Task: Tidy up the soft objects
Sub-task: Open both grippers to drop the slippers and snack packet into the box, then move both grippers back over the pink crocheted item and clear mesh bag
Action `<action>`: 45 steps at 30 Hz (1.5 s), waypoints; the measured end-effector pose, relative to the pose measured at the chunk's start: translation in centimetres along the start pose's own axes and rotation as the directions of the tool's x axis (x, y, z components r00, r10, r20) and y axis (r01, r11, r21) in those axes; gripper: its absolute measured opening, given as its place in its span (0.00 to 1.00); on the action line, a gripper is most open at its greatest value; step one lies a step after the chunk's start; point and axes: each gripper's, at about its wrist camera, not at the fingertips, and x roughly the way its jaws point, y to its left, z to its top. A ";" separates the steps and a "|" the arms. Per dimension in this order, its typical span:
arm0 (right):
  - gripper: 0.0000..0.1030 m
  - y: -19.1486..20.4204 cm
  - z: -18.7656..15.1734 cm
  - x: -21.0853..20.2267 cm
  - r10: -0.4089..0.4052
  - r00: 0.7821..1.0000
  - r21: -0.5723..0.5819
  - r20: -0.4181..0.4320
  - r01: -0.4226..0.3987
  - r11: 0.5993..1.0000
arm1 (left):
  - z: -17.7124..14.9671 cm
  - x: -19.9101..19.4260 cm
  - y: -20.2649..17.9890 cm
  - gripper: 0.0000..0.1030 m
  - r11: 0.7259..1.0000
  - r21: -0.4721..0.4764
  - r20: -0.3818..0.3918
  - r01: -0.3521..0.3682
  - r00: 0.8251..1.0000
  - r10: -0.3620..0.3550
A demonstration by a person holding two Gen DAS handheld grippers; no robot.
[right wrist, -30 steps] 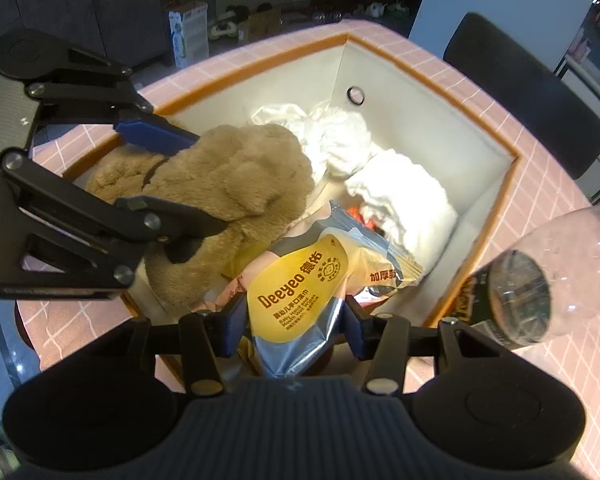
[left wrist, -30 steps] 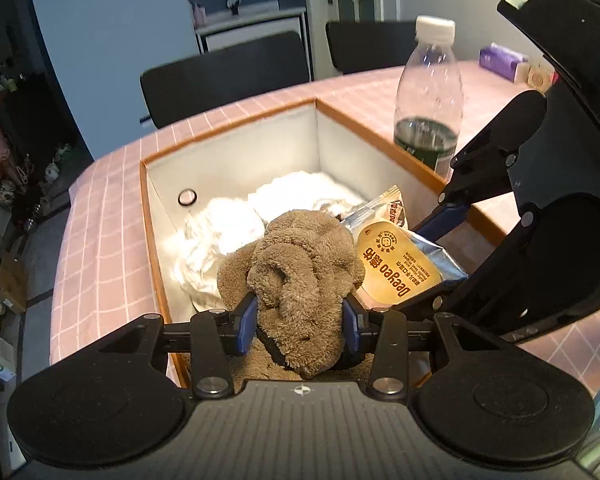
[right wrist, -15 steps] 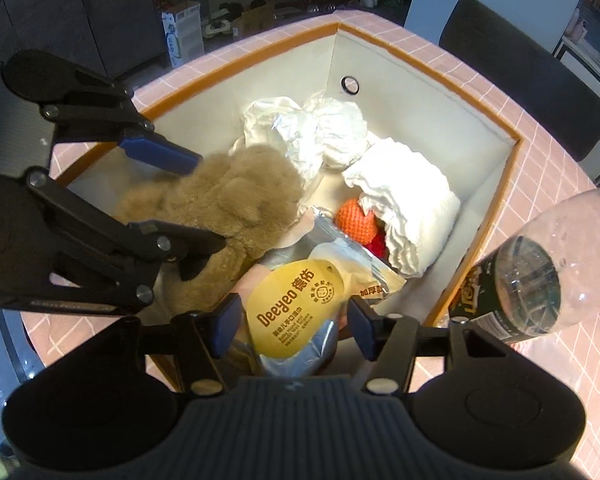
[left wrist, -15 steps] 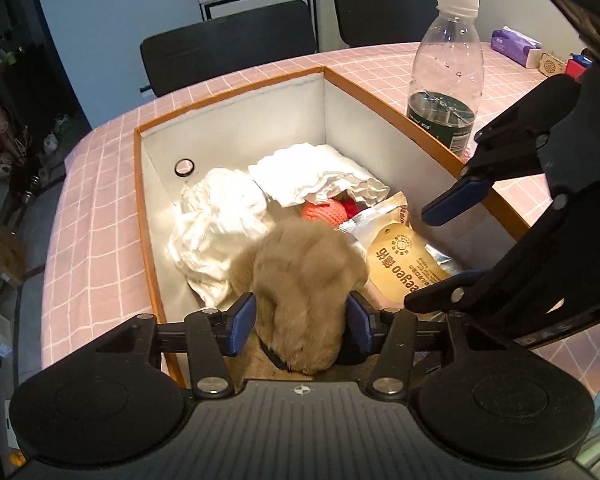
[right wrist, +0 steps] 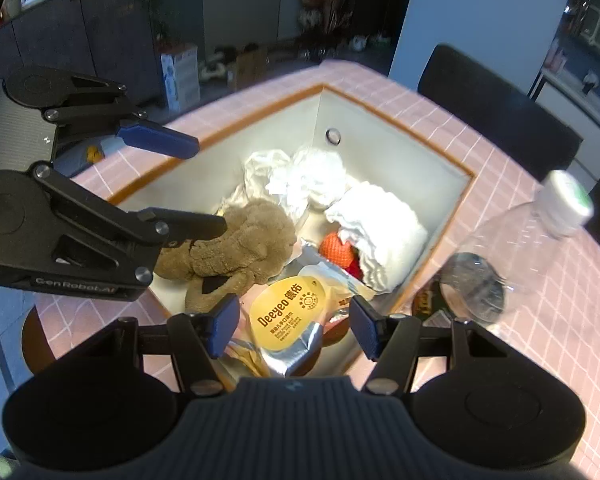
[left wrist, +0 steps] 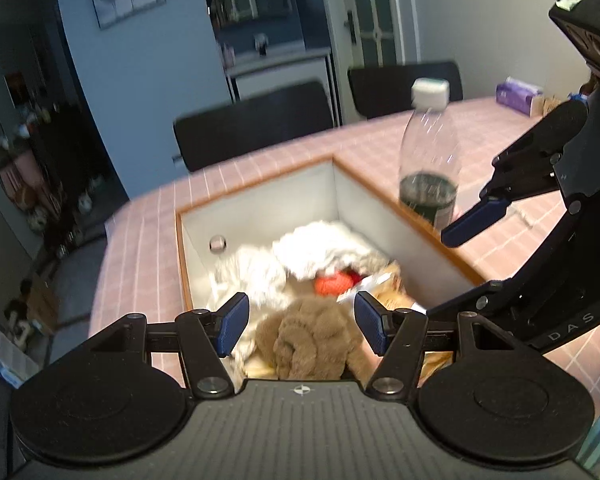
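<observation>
Left gripper (left wrist: 299,323): I've just opened it; jaws clear of the brown plush (left wrist: 312,344), nothing held.
Right gripper (right wrist: 292,324): spread, empty, above the Deeyeo pouch (right wrist: 286,312).
Box (right wrist: 380,136): plush at 9 o'clock, pouch at 6.
Left: nothing I can see.

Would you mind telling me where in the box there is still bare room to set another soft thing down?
The box floor is nearly covered. Bare patches show by the back wall behind the white cloths, and at the near-left corner beside the brown plush toy. The near-right end is crowded with the yellow packet, orange ball and folded white cloth.
</observation>
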 end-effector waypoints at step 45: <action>0.58 -19.0 -19.8 -2.6 -0.216 0.976 0.295 -0.002 0.207 0.933 | 3.3 10.5 -21.4 0.69 0.982 0.087 -0.014 0.170 0.986 -0.169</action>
